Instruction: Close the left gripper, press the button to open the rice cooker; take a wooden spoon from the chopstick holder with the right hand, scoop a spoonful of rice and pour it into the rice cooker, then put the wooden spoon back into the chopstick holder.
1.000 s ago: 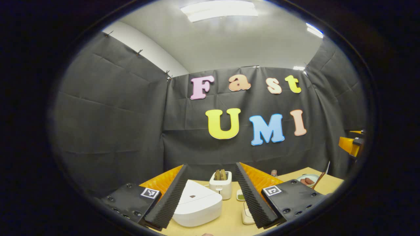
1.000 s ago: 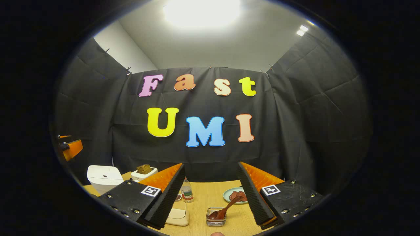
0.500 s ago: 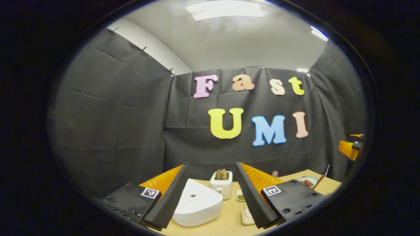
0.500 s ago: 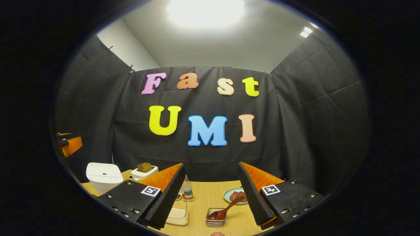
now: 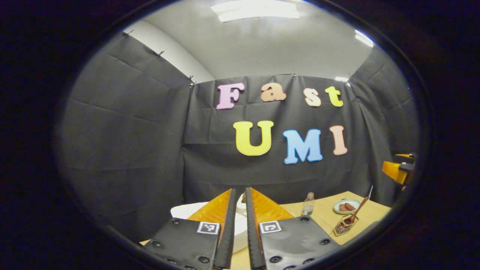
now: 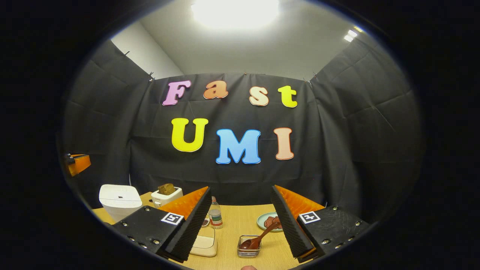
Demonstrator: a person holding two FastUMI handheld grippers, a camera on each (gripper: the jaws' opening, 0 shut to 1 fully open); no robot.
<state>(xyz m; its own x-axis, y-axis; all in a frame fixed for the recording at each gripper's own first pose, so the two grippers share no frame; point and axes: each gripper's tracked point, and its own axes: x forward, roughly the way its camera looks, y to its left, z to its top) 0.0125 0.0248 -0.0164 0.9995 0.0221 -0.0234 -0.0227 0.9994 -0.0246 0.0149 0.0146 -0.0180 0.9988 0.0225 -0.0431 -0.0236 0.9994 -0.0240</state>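
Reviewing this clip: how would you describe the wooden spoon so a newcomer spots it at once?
Start at the tan table in the right gripper view. Near its front edge stands a small wire holder; the wooden spoon sits bowl-down in it, handle leaning toward the green plate. It is the one dark brown utensil there.

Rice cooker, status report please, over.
Left gripper shut, empty. Right gripper open. Rice cooker lid down, button unpressed. Wooden spoon waiting in holder.

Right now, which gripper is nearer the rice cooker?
Left. The left gripper has its jaws nearly shut right over the rice cooker; the right gripper is open, with the cooker far off to its left.
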